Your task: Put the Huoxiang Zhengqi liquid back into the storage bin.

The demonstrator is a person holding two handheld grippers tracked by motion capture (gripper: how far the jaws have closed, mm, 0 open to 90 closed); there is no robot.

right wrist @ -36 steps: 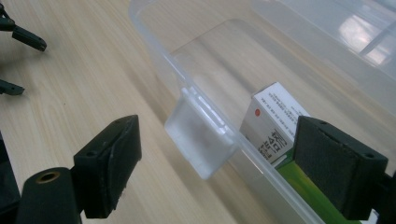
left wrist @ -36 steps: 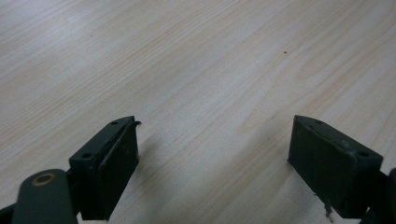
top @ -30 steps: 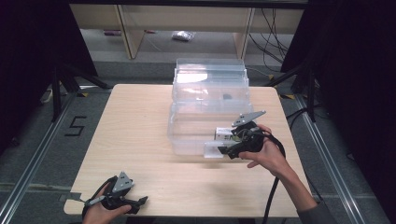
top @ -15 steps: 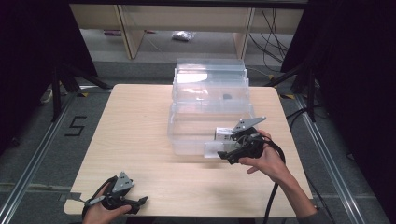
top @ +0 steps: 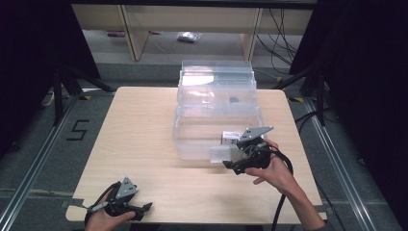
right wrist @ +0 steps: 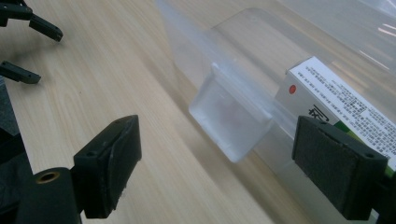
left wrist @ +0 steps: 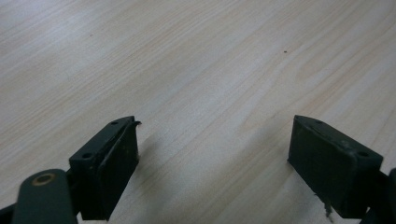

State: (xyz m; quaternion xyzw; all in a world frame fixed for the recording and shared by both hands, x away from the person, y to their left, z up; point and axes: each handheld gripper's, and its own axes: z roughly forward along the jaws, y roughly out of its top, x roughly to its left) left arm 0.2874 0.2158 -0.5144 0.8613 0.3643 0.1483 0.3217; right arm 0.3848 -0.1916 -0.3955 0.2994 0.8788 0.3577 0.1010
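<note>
Sitting toward the far right part of the counter (top: 144, 139) are my clear plastic bins (top: 216, 115), stacked in steps, the lowest and nearest one reaching toward the middle of the counter. Inside that nearest bin, at its right end, lies a white carton (top: 230, 138) with printed text, a red dot and a green stripe; in the right gripper view the same carton (right wrist: 343, 105) shows through the transparent wall. A small dark thing (top: 234, 100) lies in the bin behind; I cannot tell what it is. On the nearest bin's front wall, a clear plastic handle tab (top: 221, 154) juts out toward the counter's near edge.

Beyond the counter's far edge stand wooden shelf legs (top: 132, 33) on a grey floor, with a small bag (top: 186, 36) lying there, and black cables (top: 279, 24) hang at the right.

My right tool (top: 230, 165) is released, its jaws spread wide, held just off the front of the nearest bin near the counter's right edge. In the right gripper view the handle tab (right wrist: 229, 123) lies between my two jaws but farther along, not touched by either, and the carton sits just beyond the right jaw, behind the bin wall. My left tool (top: 144, 208) rests low at the counter's near left corner, also released, jaws apart over bare wood (left wrist: 196, 84), well apart from the bins.
</note>
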